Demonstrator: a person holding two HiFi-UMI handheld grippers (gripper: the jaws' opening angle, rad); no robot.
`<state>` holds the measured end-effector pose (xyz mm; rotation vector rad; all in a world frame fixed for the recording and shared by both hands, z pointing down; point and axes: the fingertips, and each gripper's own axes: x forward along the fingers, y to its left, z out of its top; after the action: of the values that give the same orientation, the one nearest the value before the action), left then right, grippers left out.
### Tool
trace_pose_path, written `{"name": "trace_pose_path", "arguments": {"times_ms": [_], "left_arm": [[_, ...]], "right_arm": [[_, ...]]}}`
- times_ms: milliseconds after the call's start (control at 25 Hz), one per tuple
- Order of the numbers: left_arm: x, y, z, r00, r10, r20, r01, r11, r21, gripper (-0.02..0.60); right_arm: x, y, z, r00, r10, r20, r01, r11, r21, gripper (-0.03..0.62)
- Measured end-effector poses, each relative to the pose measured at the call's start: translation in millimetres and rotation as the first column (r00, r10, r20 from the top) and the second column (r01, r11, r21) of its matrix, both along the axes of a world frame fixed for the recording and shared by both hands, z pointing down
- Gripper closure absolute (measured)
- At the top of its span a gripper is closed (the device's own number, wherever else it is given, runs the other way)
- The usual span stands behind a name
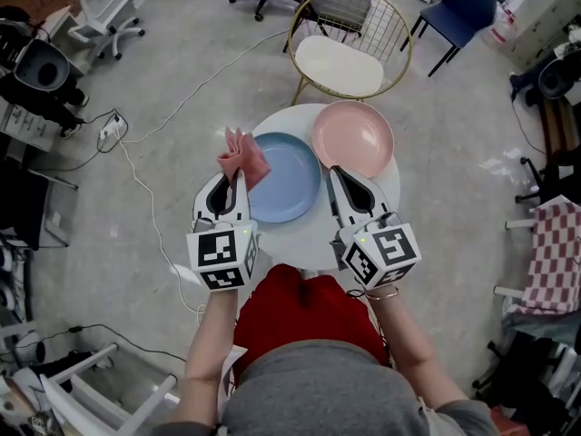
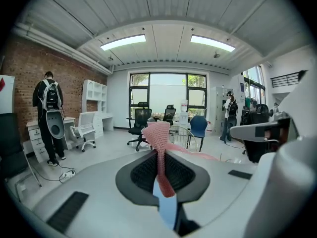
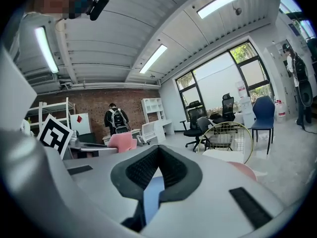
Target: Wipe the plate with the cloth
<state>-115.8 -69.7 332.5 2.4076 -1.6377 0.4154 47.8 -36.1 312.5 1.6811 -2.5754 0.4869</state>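
Observation:
A blue plate (image 1: 283,178) lies on the round white table (image 1: 304,240), with a pink plate (image 1: 352,137) behind it to the right. My left gripper (image 1: 238,176) is shut on a crumpled pink cloth (image 1: 242,155), held just above the blue plate's left rim. In the left gripper view the cloth (image 2: 158,135) stands up from the closed jaws of the left gripper (image 2: 160,155), and the blue plate (image 2: 168,209) shows below. My right gripper (image 1: 335,171) sits shut at the blue plate's right edge; in its own view the right gripper (image 3: 158,150) has nothing between its tips.
A gold wire chair with a white cushion (image 1: 349,57) stands just behind the table. Office chairs, a power strip and cables (image 1: 113,133) lie on the floor to the left. A checked cloth (image 1: 554,252) hangs at the right. A person with a backpack (image 2: 48,115) stands far off.

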Motion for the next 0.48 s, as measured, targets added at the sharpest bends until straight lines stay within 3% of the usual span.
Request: {"name": "trace_pose_path", "arguments": {"times_ms": [480], "left_arm": [[18, 42, -34, 1.0, -0.018, 0.008, 0.018, 0.997, 0.081, 0.549]], "right_arm": [[17, 29, -31, 0.999, -0.038, -0.003, 0.038, 0.995, 0.092, 0.566]]}}
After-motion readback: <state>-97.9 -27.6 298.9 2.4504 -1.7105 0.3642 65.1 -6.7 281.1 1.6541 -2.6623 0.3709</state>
